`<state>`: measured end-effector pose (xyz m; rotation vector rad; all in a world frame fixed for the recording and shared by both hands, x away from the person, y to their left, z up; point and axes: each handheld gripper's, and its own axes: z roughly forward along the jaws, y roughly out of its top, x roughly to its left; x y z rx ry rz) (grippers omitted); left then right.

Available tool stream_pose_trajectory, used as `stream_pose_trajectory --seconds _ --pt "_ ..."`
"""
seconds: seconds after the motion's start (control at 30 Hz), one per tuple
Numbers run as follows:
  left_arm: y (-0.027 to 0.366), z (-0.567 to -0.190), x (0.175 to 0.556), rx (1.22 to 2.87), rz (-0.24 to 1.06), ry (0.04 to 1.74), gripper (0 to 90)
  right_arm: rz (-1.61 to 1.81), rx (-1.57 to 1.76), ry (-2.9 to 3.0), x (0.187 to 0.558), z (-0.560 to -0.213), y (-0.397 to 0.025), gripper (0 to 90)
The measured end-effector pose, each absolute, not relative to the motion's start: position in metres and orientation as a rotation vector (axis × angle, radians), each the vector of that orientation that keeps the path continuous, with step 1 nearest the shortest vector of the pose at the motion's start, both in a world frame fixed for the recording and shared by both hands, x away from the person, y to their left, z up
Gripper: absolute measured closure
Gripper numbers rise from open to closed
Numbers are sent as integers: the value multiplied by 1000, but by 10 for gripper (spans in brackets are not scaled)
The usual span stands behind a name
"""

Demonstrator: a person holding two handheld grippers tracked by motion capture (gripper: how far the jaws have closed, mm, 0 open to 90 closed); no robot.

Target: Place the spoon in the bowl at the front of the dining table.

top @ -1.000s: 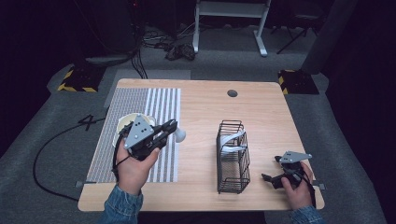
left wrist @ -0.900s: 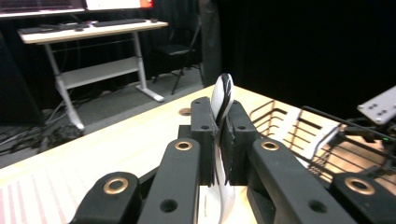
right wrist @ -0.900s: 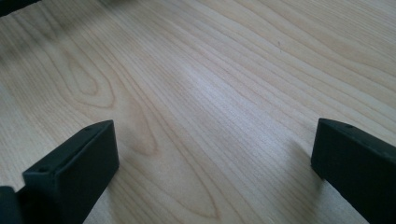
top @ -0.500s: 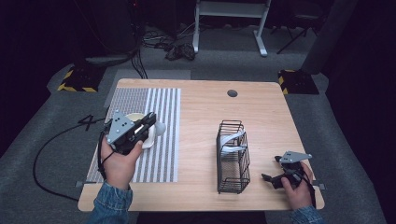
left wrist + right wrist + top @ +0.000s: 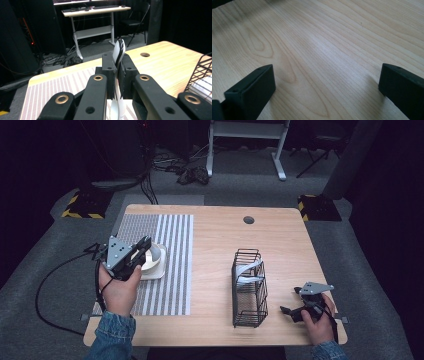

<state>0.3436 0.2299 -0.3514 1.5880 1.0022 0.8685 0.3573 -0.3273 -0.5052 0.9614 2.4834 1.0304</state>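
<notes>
My left gripper is over the left part of the striped mat, shut on a white dish. In the left gripper view the dish stands edge-on between the jaws of the left gripper. A flat white plate lies on the mat just below it; whether the two touch is unclear. My right gripper rests low near the table's front right corner. In the right gripper view, the right gripper is open over bare wood with nothing between its jaws.
A black wire rack stands right of centre with white plates in it; it shows as the rack in the left gripper view. The wooden table has a round hole at the back. A cable hangs off the left edge.
My left gripper has carried the white dish leftward across the striped mat, from near its right edge to its left part. The right gripper has stayed still.
</notes>
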Motion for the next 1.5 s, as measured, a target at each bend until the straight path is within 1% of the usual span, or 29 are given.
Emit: stream_pose_trajectory --seconds 0.17,0.3,0.33,0.7,0.87,0.97,1.13,1.33,1.43,1.5 --pt "238 -360 350 1576 900 1054 846 1031 961 2483 357 -505 -327 8" --pt "242 -366 353 1574 1015 1077 846 1030 961 2483 357 -505 -327 8" --pt "243 -368 354 1569 1025 1085 847 1030 961 2483 357 -505 -327 8" --pt "260 -389 375 1590 1035 1172 846 1030 963 2482 357 -505 -327 8" --pt "268 -401 384 1604 1003 1205 846 1030 961 2483 357 -505 -327 8" --pt "270 -407 386 1597 981 1205 846 1030 961 2483 357 -505 -327 8" --pt "274 -415 390 1605 996 1235 846 1030 961 2483 357 -505 -327 8" --pt "279 -426 396 1602 968 1269 845 1030 961 2483 357 -505 -327 8" --pt "280 -432 398 1624 991 1279 844 1030 961 2483 357 -505 -327 8" --pt "281 -436 399 1600 993 1269 844 1030 961 2483 357 -505 -327 8"
